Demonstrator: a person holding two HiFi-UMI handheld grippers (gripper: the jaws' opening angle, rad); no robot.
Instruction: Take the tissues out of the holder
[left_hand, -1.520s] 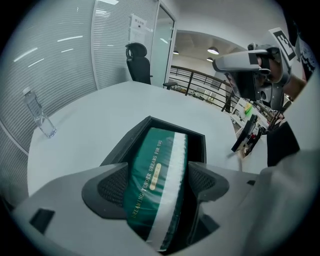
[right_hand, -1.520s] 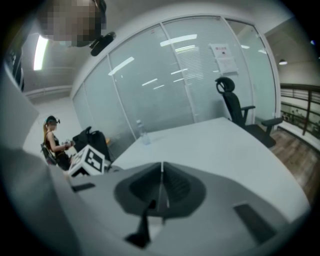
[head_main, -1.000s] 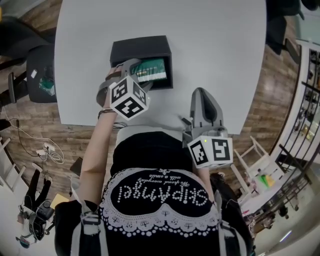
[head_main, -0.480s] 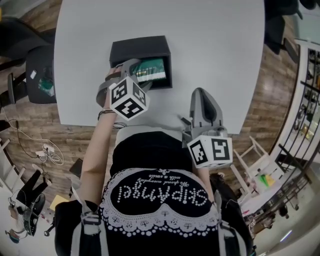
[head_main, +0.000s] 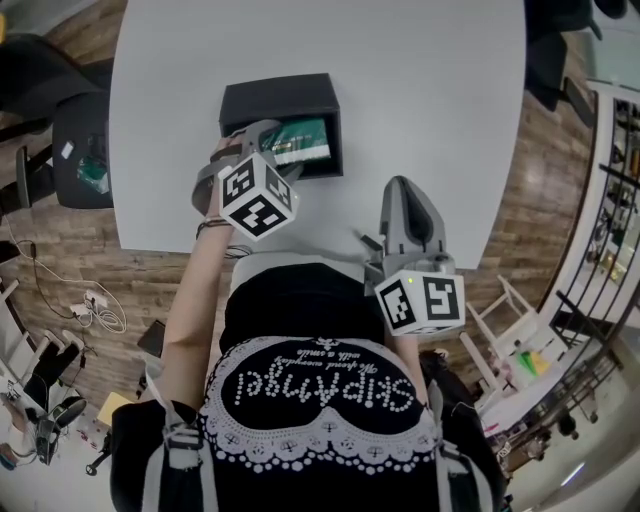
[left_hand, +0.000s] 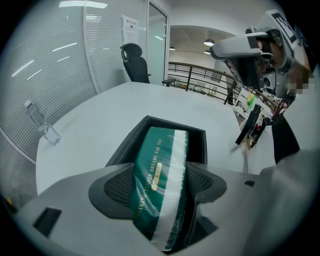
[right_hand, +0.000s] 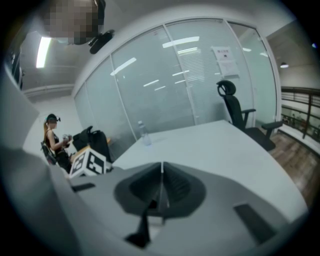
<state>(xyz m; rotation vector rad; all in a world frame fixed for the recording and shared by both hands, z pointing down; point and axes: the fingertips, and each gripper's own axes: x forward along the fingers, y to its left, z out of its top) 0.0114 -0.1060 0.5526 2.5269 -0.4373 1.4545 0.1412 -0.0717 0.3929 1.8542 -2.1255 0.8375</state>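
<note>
**Left claw closing on the tissue pack, pack still in the holder**

Head view. White table (head_main: 430, 120). The black holder (head_main: 275, 100) sits toward the table's near edge, left of middle, open side up. The green tissue pack (head_main: 308, 140) lies inside it, toward the holder's right and near side. The left gripper (head_main: 265, 140) reaches in over the holder's near left corner. The bare forearm (head_main: 195, 290) runs straight out from the body, wrist bent down so the jaws point into the opening. This looks like the pose for a lift out. The right gripper (head_main: 405, 195) is parked at the near edge, right of middle, pointing away from the body, well apart from the holder. It has no part in this step, as far as I can judge.

Left gripper view. The tissue pack (left_hand: 157, 175) stands lengthwise between the two pads, its far end down inside the holder (left_hand: 127, 142). The jaws are closing, and the pads appear to meet the pack's long sides, one each side. I judge this a wide grasp just taking hold. The soft wrapper may give under the pads. Nothing is lifted yet.

Right gripper view. The right gripper (right_hand: 162, 187) is clenched, pads together, nothing between them. It looks low across bare table (right_hand: 225, 145). The other gripper's marker cube (right_hand: 89, 162) shows at the left.
</note>
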